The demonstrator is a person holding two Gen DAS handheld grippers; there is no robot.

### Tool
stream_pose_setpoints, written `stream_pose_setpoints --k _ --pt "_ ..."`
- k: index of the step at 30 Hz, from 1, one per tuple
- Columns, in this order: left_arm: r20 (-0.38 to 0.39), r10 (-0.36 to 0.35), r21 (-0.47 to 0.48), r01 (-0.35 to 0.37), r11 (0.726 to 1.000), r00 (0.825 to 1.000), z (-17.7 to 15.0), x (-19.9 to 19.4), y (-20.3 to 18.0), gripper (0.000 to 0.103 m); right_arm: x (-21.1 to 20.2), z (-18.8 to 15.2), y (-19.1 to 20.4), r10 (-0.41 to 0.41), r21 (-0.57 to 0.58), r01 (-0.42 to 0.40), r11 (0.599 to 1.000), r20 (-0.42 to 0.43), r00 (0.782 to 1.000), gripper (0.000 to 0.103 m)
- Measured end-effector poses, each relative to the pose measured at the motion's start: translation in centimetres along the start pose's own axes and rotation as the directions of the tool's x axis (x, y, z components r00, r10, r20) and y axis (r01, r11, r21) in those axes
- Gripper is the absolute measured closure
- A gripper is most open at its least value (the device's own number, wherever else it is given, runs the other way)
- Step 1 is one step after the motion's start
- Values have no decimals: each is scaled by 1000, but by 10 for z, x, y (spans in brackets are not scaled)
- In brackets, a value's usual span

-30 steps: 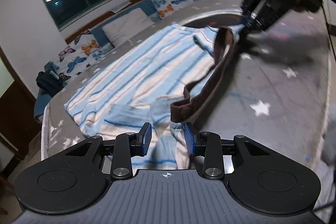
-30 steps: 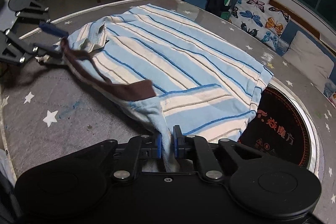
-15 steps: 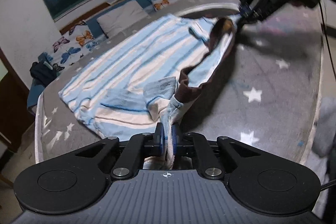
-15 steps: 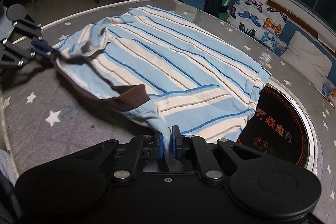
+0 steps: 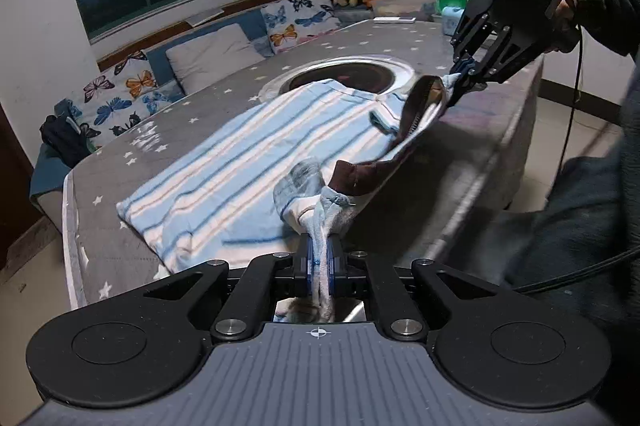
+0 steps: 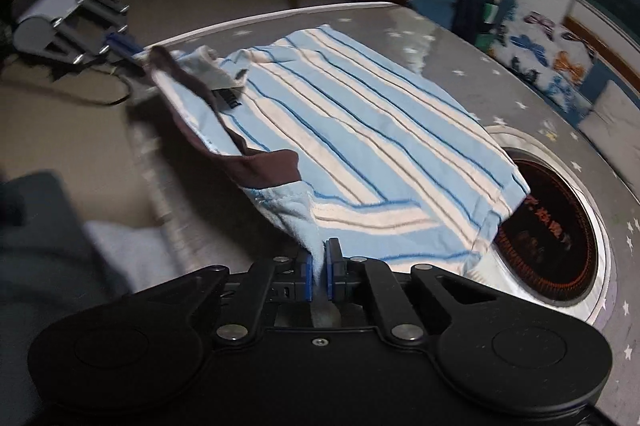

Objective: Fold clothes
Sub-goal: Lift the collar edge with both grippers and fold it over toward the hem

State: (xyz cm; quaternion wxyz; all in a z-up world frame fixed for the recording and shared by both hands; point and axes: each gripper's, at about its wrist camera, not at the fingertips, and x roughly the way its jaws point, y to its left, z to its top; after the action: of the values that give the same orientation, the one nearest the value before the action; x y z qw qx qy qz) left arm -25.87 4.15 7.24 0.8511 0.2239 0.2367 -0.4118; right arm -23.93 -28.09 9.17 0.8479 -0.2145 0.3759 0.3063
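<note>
Here we hold a soft, light striped shirt [image 5: 256,162] by its brown-collared edge, left claw [image 5: 319,258] and right claw [image 6: 318,268] each clamped on limp shoulder fabric.

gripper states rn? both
Left gripper: closed on the striped shirt, near its brown collar.
Right gripper: closed on the same shirt's edge.

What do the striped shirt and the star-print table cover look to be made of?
Striped shirt: soft knit, likely cotton, matte; it bunches and drapes limply between both grippers. Table cover: probably smooth plastic or coated cloth, since it shows glossy reflections.
</note>
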Motion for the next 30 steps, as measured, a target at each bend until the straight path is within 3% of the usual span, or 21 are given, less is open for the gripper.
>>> stream_pose_setpoints --k 4,8,13,19,25,30 --pt "43 18 -58 -15 998 999 6 -6 10 96 -16 9 13 -14 -55 13 998 -6 1000 96" --pt "87 17 -112 -7 994 996 13 -7 30 96 -17 24 0 -23 -36 24 999 29 999 96" --pt "98 -13 -93 22 995 995 12 -15 28 96 -18 27 -2 -1 -56 1 998 6 1000 96" --pt "83 -22 -53 26 998 996 4 -32 14 96 -24 18 24 43 -95 -47 994 -53 998 96" --pt "114 -21 -40 26 999 993 -3 -58 6 96 -45 16 51 73 -135 -80 988 -55 996 97" --pt "123 -32 -25 35 999 992 -4 -62 7 96 -57 20 57 52 -147 -55 988 -24 998 97"
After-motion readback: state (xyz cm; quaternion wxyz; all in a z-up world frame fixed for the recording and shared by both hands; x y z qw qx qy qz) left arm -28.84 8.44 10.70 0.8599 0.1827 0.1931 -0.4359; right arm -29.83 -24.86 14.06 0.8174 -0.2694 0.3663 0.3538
